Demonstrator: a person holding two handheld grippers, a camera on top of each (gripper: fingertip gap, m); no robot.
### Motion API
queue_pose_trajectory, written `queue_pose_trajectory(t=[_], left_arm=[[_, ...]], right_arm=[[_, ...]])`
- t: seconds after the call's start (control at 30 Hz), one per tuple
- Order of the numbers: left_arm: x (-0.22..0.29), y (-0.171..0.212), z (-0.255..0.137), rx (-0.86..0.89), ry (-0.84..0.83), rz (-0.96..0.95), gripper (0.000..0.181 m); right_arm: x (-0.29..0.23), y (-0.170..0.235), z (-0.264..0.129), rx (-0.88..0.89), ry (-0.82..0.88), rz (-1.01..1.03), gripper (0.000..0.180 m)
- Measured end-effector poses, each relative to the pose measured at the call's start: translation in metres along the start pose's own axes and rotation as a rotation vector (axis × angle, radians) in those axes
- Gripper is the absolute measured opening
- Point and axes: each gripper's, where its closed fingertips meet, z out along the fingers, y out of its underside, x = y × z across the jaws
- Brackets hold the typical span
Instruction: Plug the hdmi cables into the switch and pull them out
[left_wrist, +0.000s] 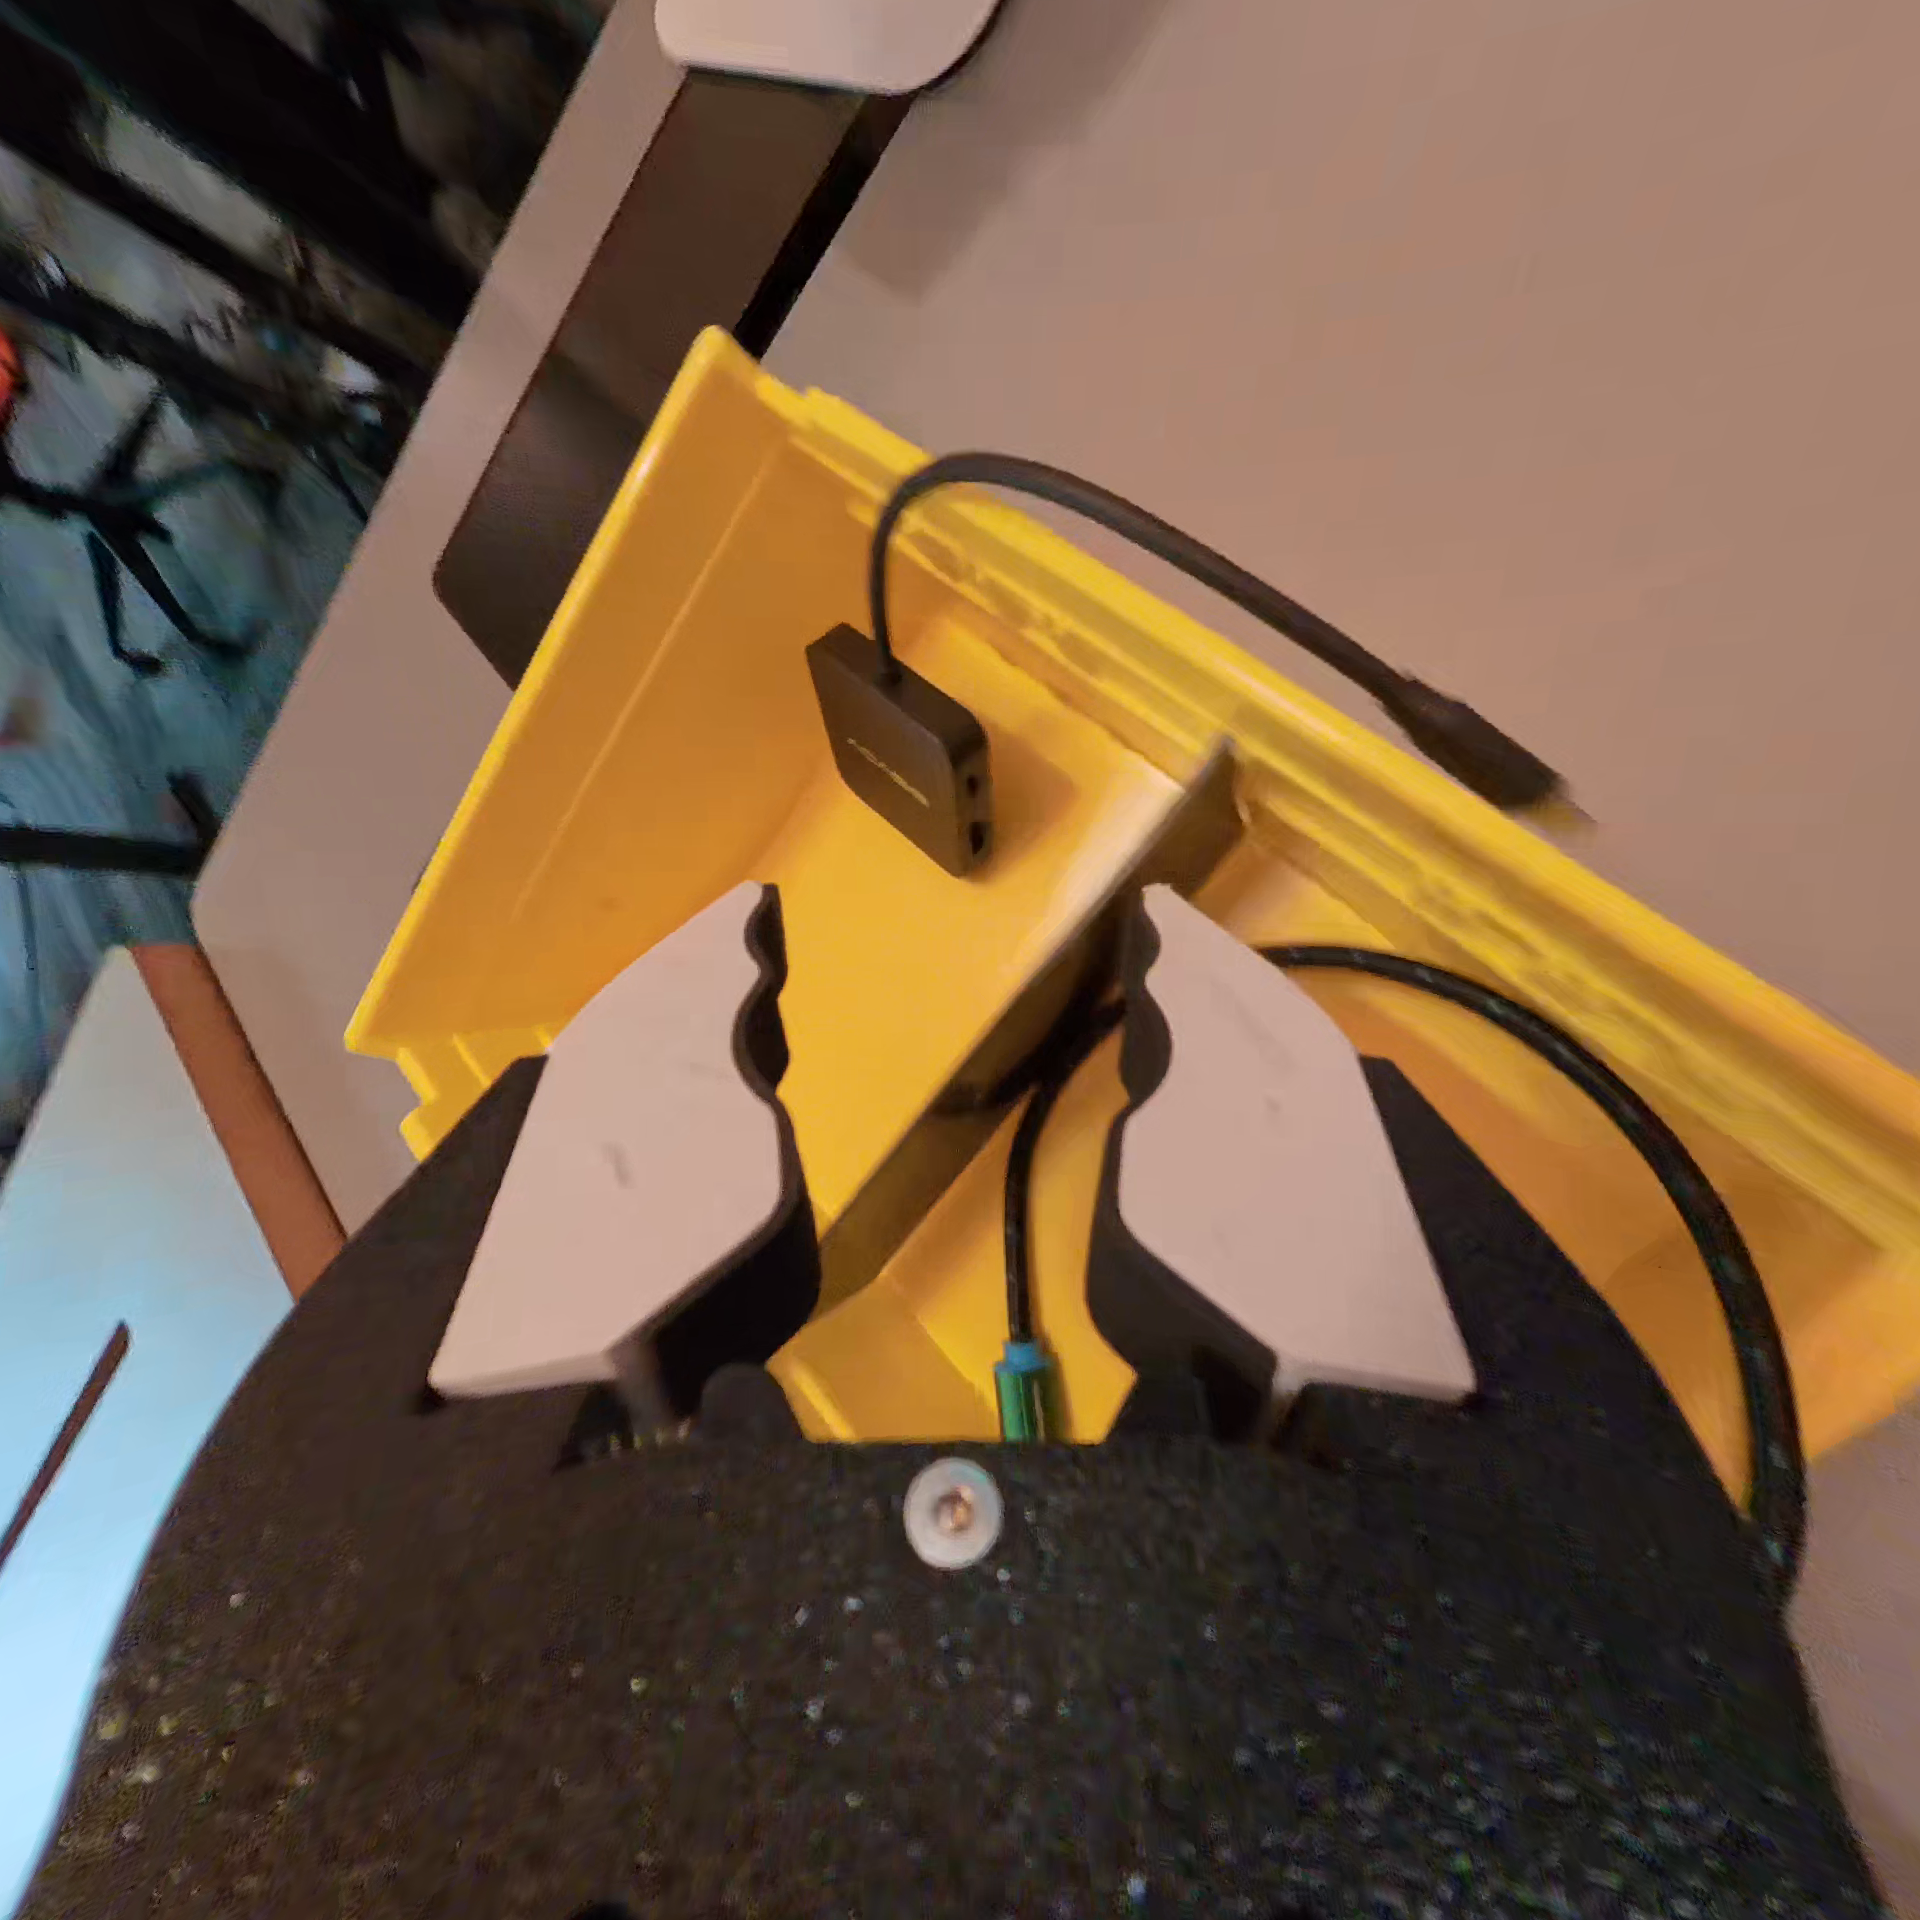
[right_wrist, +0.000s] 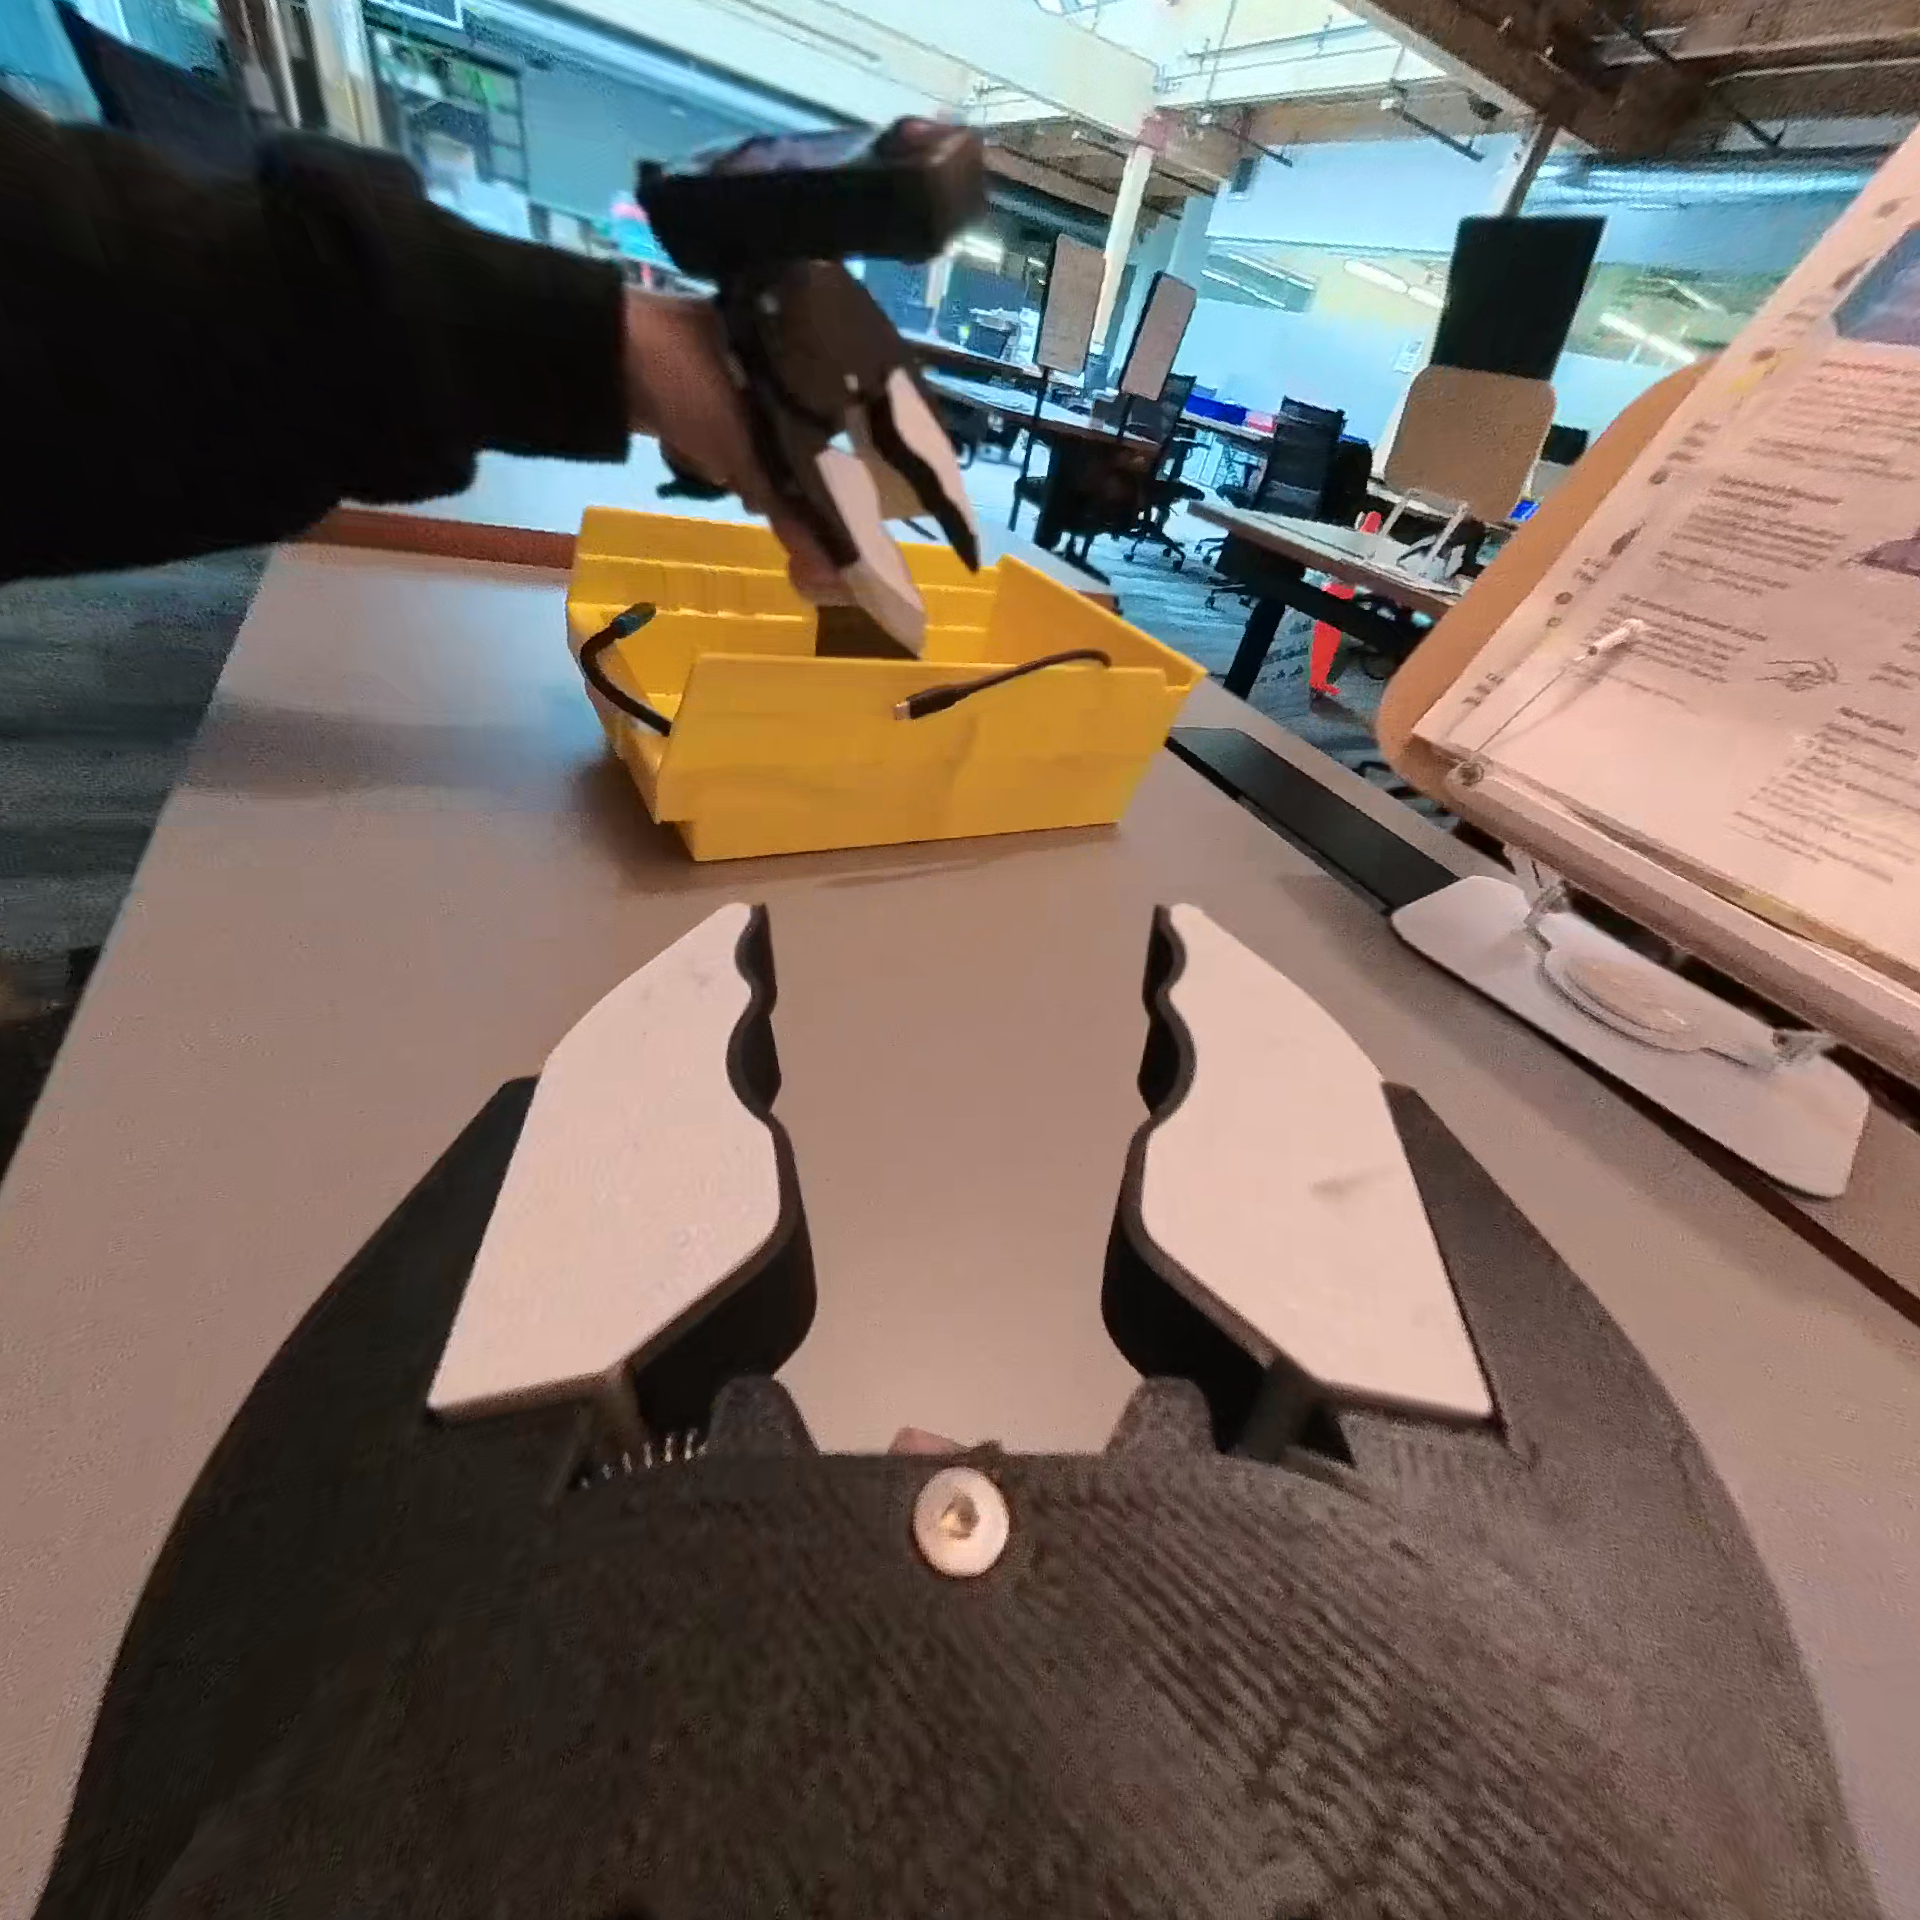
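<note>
So both tongs are spread wide, nothing grabbed yet. Left tongs (left_wrist: 951, 914) hover over the yellow bin (left_wrist: 644, 727) holding the switch (left_wrist: 902, 764) and cables (left_wrist: 1558, 1101); right tongs (right_wrist: 961, 920) wait above the bench (right_wrist: 416, 831). Next up, probably grabbing the switch.

This is a large open-plan office or shared workspace. Beyond the grey work table (right_wrist: 436, 831), the right wrist view shows rows of long desks (right_wrist: 1320, 540) with black swivel chairs (right_wrist: 1299, 447), upright divider panels (right_wrist: 1070, 301), and a high ceiling with exposed beams and pipes (right_wrist: 1621, 62) above big bright windows. Close by, a document stand (right_wrist: 1662, 977) holds printed pages (right_wrist: 1766, 582), and a yellow plastic parts bin (right_wrist: 894, 769) sits on the table.
</note>
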Motion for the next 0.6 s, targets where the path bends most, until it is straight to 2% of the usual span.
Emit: queue_pose_trajectory(t=[0.07, 0.3, 0.43, 0.5, 0.6], left_arm=[[-0.009, -0.007, 0.02, -0.059, 0.035, -0.058, 0.069], [-0.023, -0.002, 0.073, -0.373, 0.05, -0.106, 0.067], [-0.018, 0.008, 0.086, -0.507, 0.079, -0.151, 0.051], [-0.016, 0.01, 0.091, -0.511, 0.091, -0.191, 0.032], [-0.017, 0.01, 0.091, -0.471, 0.09, -0.225, 0.022]], right_arm=[[-0.001, 0.009, 0.006, -0.005, -0.016, -0.018, 0.069], [0.01, 0.029, 0.012, 0.124, -0.036, 0.089, 0.067], [0.025, 0.016, 0.0, 0.229, 0.022, 0.137, 0.059], [0.028, 0.017, -0.001, 0.234, 0.02, 0.158, 0.059], [0.029, 0.019, 0.0, 0.209, 0.045, 0.125, 0.059]])
